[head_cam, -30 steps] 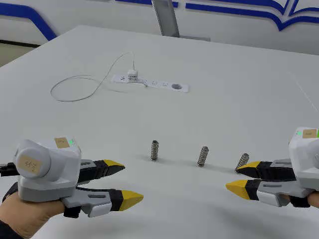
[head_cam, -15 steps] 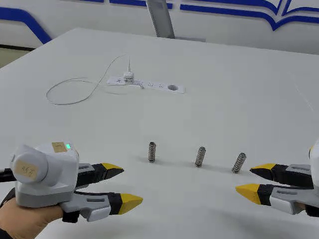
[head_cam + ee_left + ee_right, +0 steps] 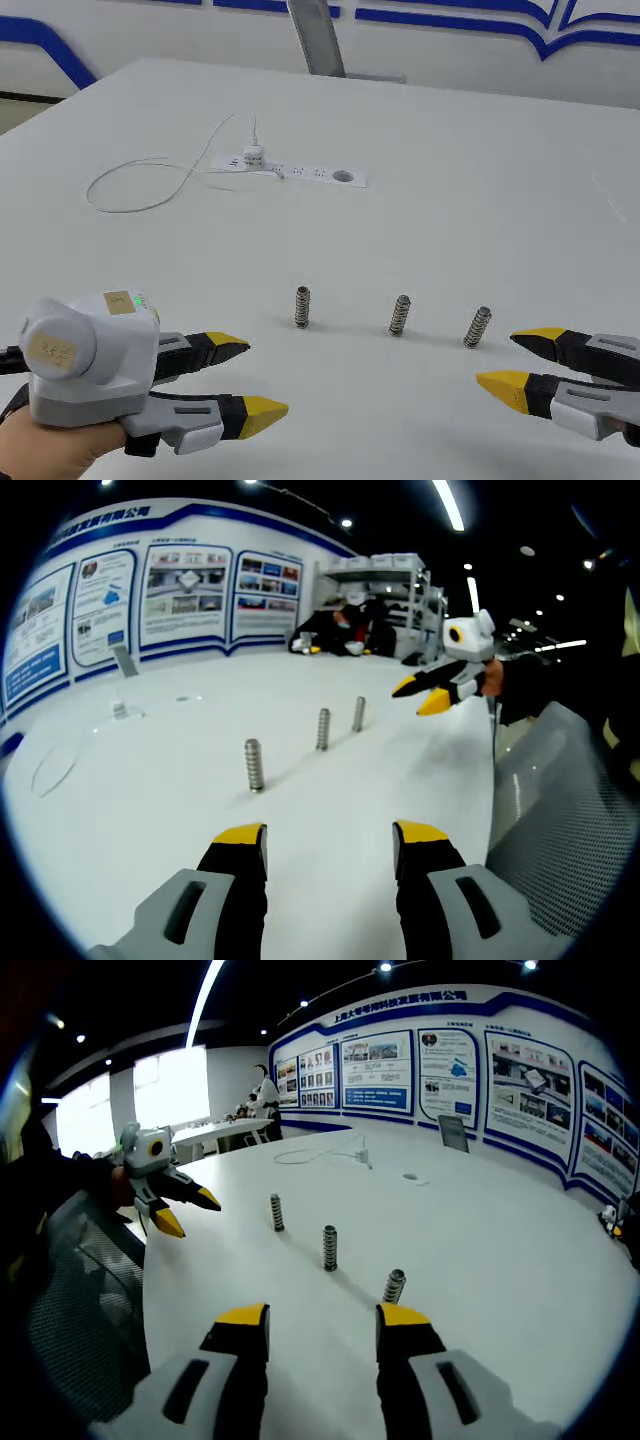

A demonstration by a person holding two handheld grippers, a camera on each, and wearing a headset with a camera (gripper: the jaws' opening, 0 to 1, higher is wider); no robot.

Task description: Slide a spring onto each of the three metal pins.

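Your left gripper (image 3: pixel 265 377) and right gripper (image 3: pixel 497 358) hover near you, jaws wide and empty, flanking three upright springs (image 3: pixel 400 315).

Ceiling strips (image 3: pixel 447 502) high above my left hand-held gripper (image 3: pixel 330 832) light the white table (image 3: pixel 480 150) brightly, shadows faint; both gripper views bend at the edges.

three upright springs (image 3: pixel 400 315) in a row, left tool (image 3: pixel 267 378) and right tool (image 3: pixel 495 358) agape nearby
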